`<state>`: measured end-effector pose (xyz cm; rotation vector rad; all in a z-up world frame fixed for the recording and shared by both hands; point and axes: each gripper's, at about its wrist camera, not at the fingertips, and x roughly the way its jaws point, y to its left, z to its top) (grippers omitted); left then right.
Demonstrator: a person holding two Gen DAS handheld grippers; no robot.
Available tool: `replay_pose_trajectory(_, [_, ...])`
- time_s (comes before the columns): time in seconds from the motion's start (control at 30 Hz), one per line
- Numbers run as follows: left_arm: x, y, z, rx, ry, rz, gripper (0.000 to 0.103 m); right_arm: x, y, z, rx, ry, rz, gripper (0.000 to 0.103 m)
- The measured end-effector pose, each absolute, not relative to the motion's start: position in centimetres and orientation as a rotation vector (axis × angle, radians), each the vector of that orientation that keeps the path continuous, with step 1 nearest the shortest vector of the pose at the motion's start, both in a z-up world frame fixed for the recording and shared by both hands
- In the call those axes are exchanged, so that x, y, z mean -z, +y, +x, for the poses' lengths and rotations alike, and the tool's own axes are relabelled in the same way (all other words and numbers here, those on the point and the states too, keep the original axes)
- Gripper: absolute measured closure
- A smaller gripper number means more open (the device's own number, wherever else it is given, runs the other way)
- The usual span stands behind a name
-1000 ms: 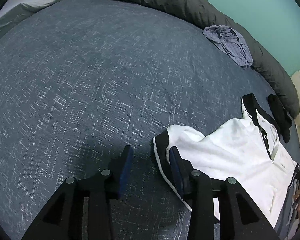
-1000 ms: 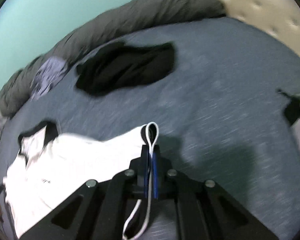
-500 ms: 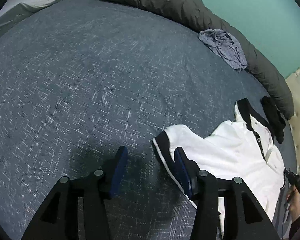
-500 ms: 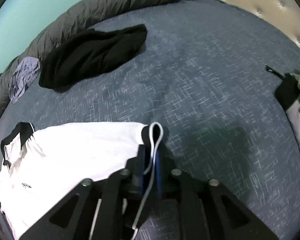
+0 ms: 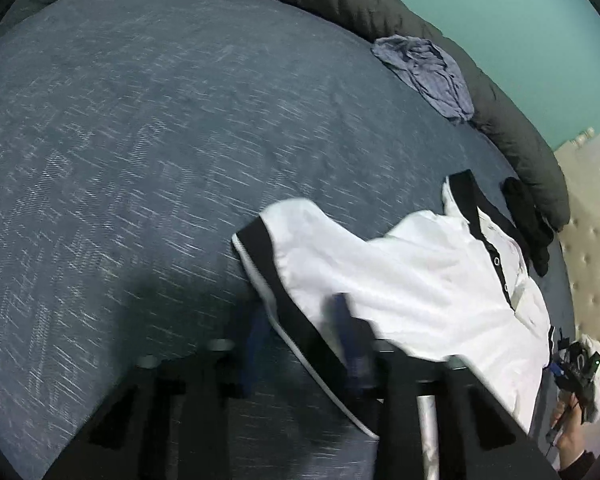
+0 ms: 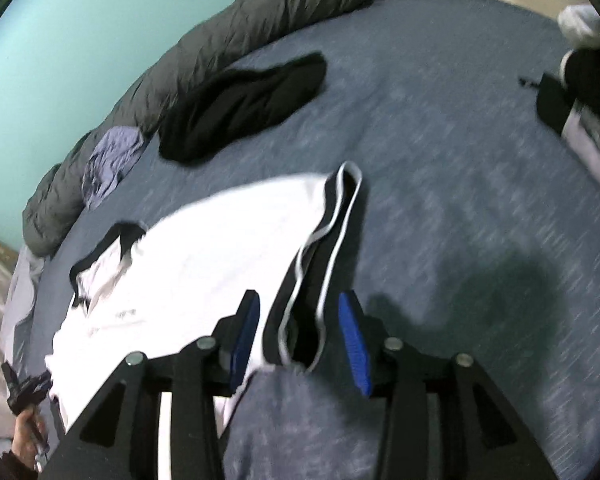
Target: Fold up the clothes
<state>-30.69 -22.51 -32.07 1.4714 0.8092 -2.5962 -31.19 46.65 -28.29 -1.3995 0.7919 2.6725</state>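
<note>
A wide bed covered in a blue-grey woven spread point(image 5: 140, 152) filled both views, and everything else sat relative to it. Along its far edge ran a long dark grey rolled duvet point(image 5: 380, 4), with a crumpled lavender garment point(image 5: 428, 68) resting against it. The white short-sleeved polo shirt with black collar and cuffs point(image 5: 412, 264) lay spread on the bed's near side. Only the right wrist view showed the full black garment point(image 6: 240, 108) lying between the shirt and the duvet; the left wrist view caught just a sliver of it, but alone showed the shirt's buttoned placket.

The left gripper point(image 5: 300, 344), blurred, had its blue pads spread either side of one black sleeve cuff point(image 5: 284, 312), not pinching it. The right gripper point(image 6: 300, 344) was likewise spread wide, the other sleeve's black cuff with white piping point(image 6: 324, 248) lying loose between its fingers.
</note>
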Motion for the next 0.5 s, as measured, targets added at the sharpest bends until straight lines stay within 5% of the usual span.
replay_pose_trajectory(0.1, [31.5,-21.7,-31.1,2.626,0.813,1.478,0.101,29.2,46.1,-31.1,-2.665,0.822,-1.433,0.061])
replay_pose_trajectory(0.23, [29.3,-21.5,-31.0,2.687,0.778,1.422,0.101,29.6,45.8,-30.9,-2.686,0.834,-1.444,0.064])
replay_pose_trajectory(0.33, [27.5,-22.1,-30.9,2.715,0.845,1.350,0.101,29.9,46.1,-31.1,-2.673,0.839,-1.437,0.097])
replay_pose_trajectory(0.5, [26.9,-23.3,-30.7,2.688,0.817,1.327,0.101,29.8,47.6,-31.2,-2.625,0.815,-1.377,0.102])
